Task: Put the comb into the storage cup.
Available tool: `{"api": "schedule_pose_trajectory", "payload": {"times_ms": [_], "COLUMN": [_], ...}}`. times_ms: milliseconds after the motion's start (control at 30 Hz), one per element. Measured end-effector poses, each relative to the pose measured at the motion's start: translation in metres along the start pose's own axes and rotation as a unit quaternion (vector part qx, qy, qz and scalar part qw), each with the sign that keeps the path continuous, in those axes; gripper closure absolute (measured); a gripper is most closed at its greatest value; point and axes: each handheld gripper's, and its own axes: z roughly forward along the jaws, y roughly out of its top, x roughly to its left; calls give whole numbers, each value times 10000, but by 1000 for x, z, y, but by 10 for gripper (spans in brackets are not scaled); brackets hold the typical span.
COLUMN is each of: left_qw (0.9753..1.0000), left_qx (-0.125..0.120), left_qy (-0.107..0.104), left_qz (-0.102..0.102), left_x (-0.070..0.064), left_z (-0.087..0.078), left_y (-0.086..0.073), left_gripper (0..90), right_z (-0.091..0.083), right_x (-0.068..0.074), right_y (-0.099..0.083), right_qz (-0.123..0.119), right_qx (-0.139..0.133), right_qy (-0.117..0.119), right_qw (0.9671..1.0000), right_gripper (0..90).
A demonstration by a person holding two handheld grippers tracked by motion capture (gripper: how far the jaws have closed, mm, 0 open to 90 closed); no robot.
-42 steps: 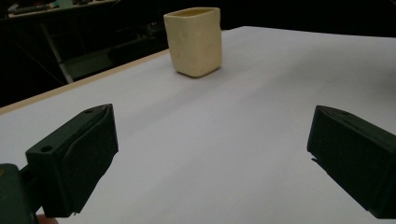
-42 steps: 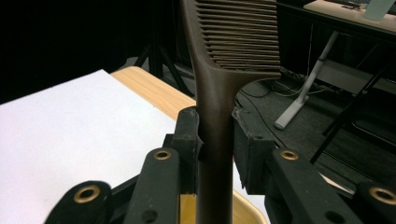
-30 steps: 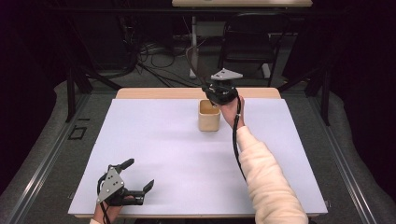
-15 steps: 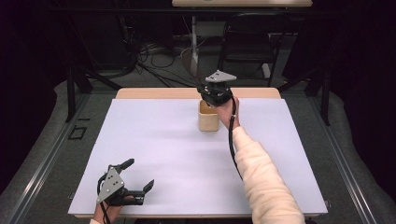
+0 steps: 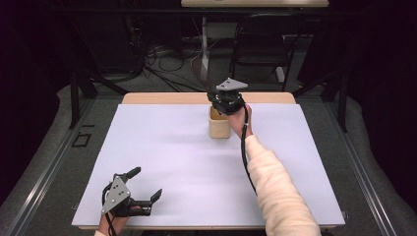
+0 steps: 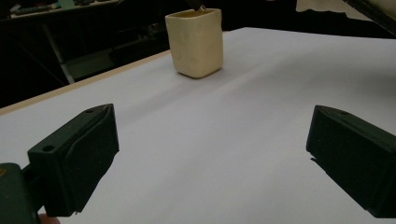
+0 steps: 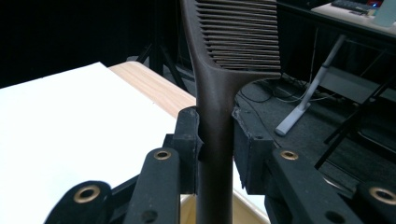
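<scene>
My right gripper point(image 5: 227, 101) hovers over a cream cup point(image 5: 219, 129) at the back middle of the white table point(image 5: 162, 147). It is shut on the handle of a dark comb point(image 7: 215, 93), whose teeth point up. The handle's lower end point(image 6: 200, 6) reaches the cup's mouth. In the right gripper view the jaws point(image 7: 215, 144) squeeze the handle just below the teeth. My left gripper point(image 5: 146, 182) rests at the front left corner, open, with nothing between its jaws. In the left gripper view point(image 6: 210, 158) the cup point(image 6: 195, 42) stands well ahead of it.
A strip of bare wood point(image 5: 162, 98) runs along the table's far edge. Beyond it are a dark chair point(image 5: 260, 49), floor cables point(image 5: 157, 64) and black stand legs point(image 5: 76, 93). A sleeved forearm point(image 5: 275, 187) crosses the table's right half.
The right gripper with the comb has shifted slightly left and down over the cup. The left gripper has stayed still.
</scene>
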Motion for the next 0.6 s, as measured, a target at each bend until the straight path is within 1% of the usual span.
{"api": "schedule_pose_trajectory", "payload": {"times_ms": [167, 600], "left_qw": [10000, 10000], "left_qx": [-7, -3], "left_qy": [9, 5], "left_qz": [2, 5], "left_x": [0, 0], "left_z": [0, 0], "left_y": [0, 0], "left_gripper": [23, 23], "right_z": [1, 4], "right_x": [-1, 0], "right_y": [-5, -12], "right_qz": [-1, -25], "right_qx": [43, 113], "right_qy": [14, 92], "right_qw": [10000, 9999], "right_gripper": [726, 725]}}
